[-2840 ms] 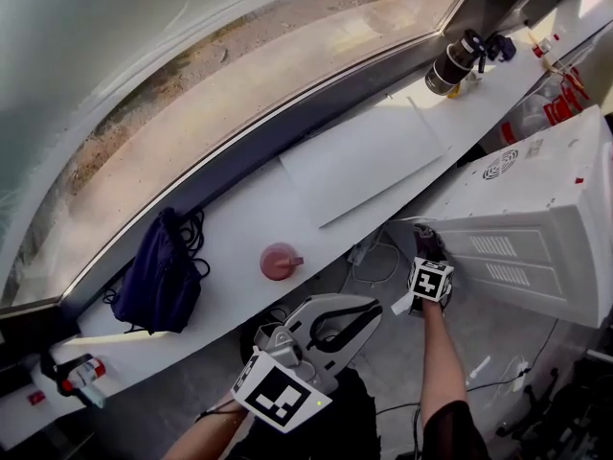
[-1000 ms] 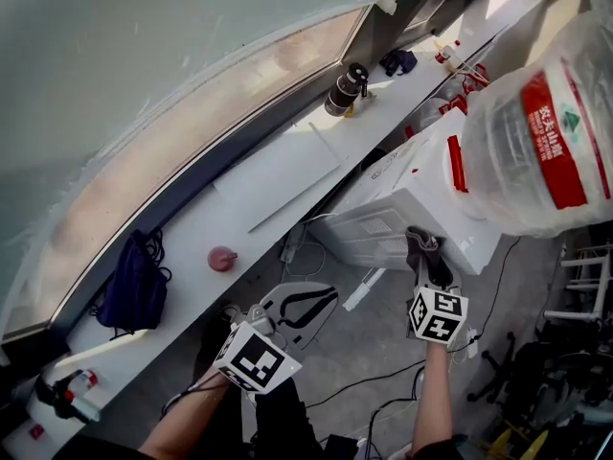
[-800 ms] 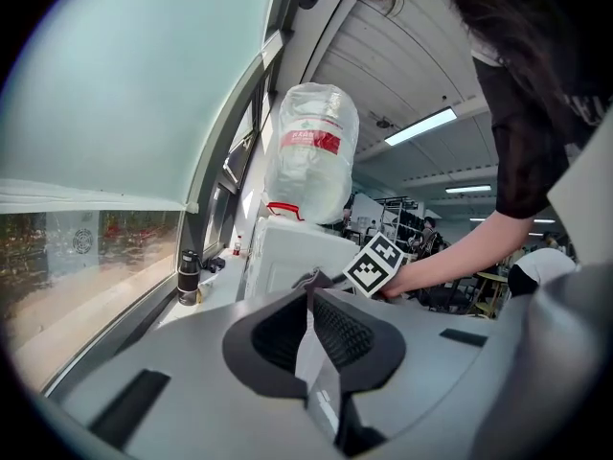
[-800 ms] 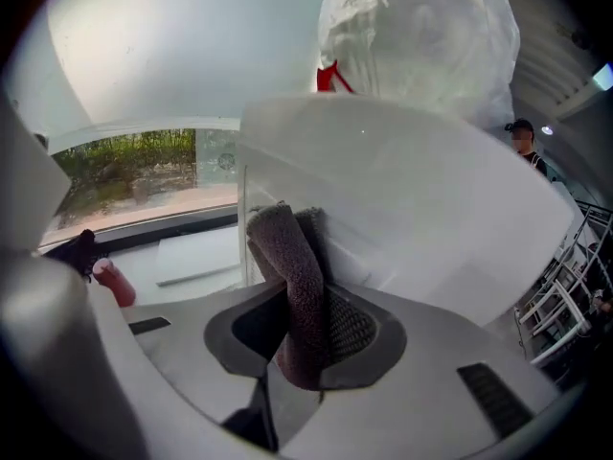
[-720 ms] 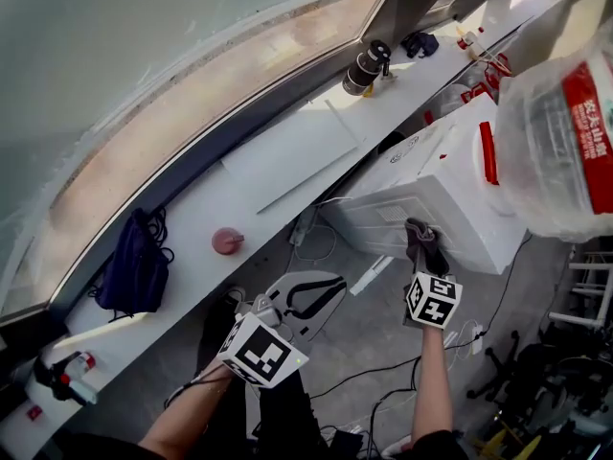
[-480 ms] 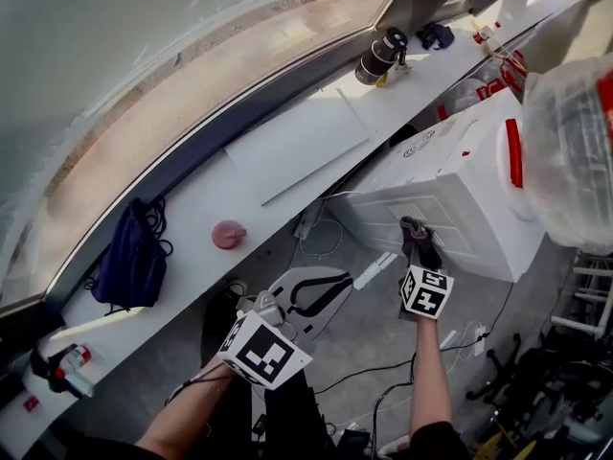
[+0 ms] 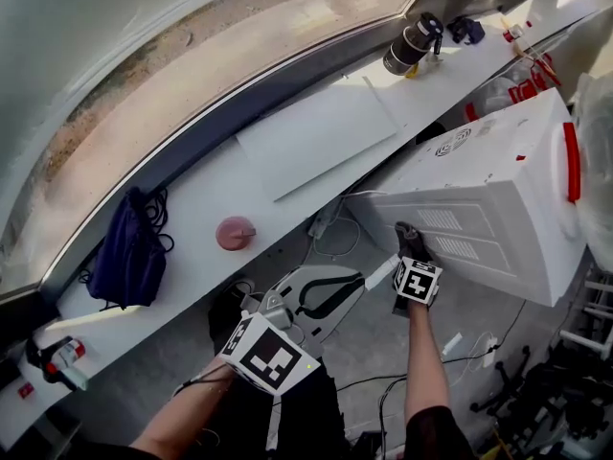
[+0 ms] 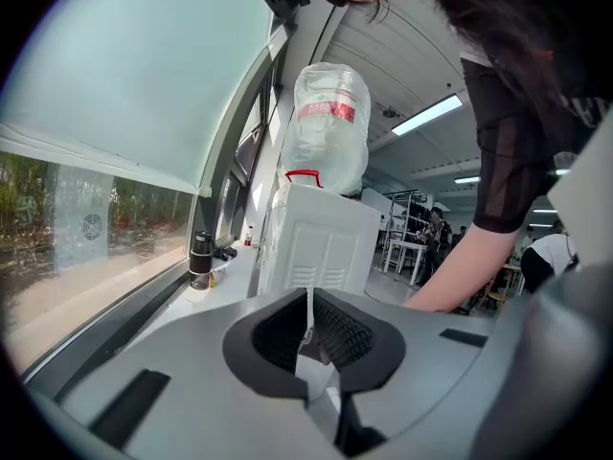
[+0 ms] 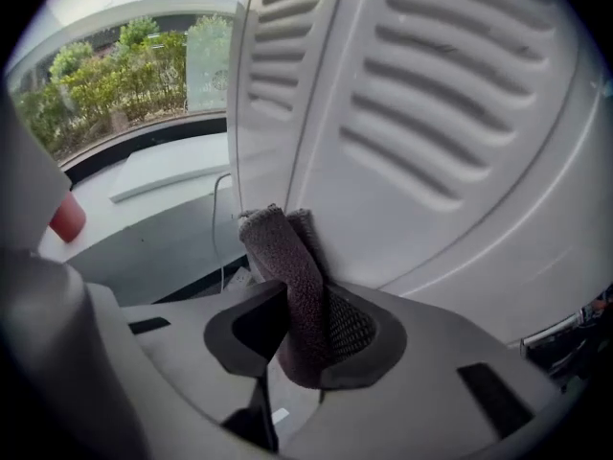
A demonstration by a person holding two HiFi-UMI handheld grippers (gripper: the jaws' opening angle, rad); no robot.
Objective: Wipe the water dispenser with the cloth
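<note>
The white water dispenser point(image 7: 488, 209) stands at the right, with its clear bottle point(image 8: 329, 127) on top. My right gripper point(image 7: 412, 259) is shut on a dark grey cloth point(image 7: 410, 241). In the right gripper view the rolled cloth point(image 9: 287, 266) sticks up from between the jaws and presses on the dispenser's vented panel point(image 9: 431, 113), near its lower edge. My left gripper point(image 7: 347, 287) is held low over the floor, away from the dispenser point(image 8: 321, 247). Its jaws are shut with nothing between them.
A long white window ledge point(image 7: 192, 209) carries a pink cup point(image 7: 234, 232), a dark blue bag point(image 7: 129, 252), a flat white board point(image 7: 321, 132) and a black flask point(image 7: 410, 46). Cables point(image 7: 330, 233) and a power strip point(image 7: 383, 271) lie on the floor below the dispenser.
My right gripper has slid the cloth across the dispenser's side onto the vented panel. The head view has swung, so the bottle has left the frame. The left gripper stays shut and low.
</note>
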